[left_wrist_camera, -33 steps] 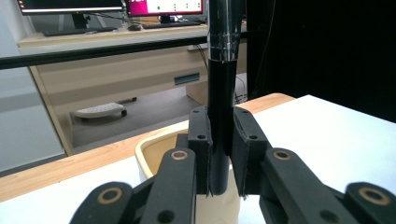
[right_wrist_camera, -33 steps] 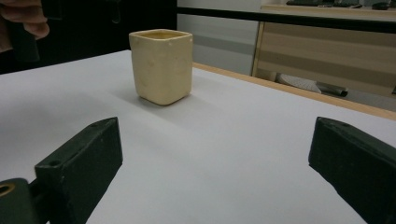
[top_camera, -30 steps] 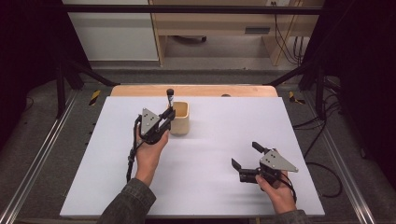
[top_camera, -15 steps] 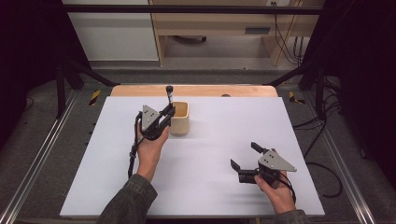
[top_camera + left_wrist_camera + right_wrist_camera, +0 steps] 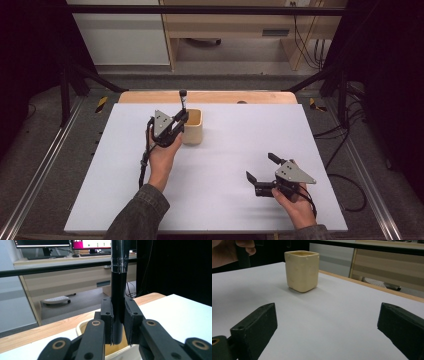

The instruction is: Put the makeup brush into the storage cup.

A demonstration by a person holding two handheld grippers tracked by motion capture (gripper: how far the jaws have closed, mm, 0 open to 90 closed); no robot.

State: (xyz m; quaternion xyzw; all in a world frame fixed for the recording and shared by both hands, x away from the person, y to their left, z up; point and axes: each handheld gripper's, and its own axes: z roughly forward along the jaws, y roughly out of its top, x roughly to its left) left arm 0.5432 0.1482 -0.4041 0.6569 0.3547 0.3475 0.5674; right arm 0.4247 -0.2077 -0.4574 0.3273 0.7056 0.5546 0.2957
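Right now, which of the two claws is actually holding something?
The left claw, beside the cream cup: its jaws are clamped on an upright dark stick. The right claw stands wide open over bare table.

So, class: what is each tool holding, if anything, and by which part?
The left tool grips an upright black rod near its lower end, over the cream cup. The right tool holds nothing.

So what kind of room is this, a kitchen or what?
Not a kitchen; most likely a lab or office workroom. A white-topped wooden table stands inside a black metal frame, computer monitors sit on a desk behind, and loose black cables hang by the pale wooden furniture.
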